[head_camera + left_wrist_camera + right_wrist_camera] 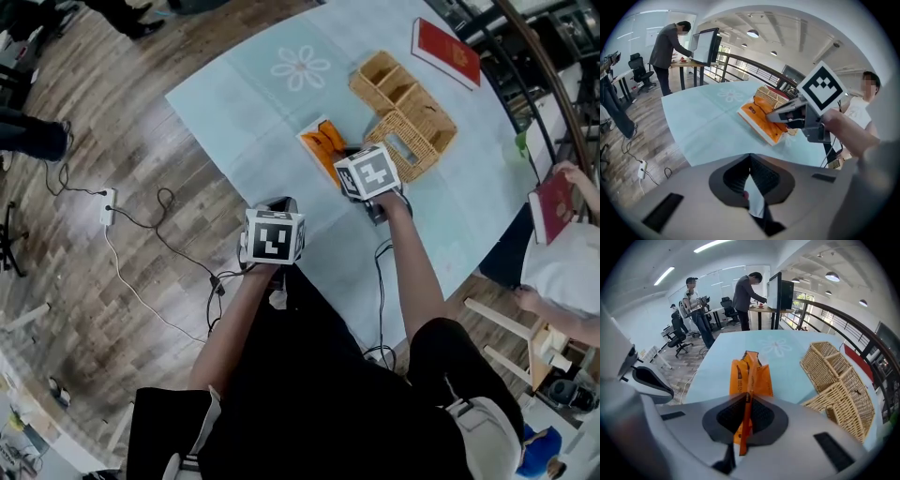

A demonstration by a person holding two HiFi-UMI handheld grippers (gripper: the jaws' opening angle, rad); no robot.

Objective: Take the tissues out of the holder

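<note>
Left gripper: jaws pressed together on a thin white slip. Whether it's a tissue is hard to tell, and its lower end is lost behind the gripper's body.
Right gripper: closed tight, pinching the thin edge of the orange tissue pack.
Tissue pack: straight ahead of the right gripper's jaws, out of the wicker holder, over the table. Whether its far end rests there I can't tell.
Holder: off to the right gripper's right, cut off at the edge of view.
From above: both grippers' jaw tips are mostly hidden under their marker cubes.
</note>
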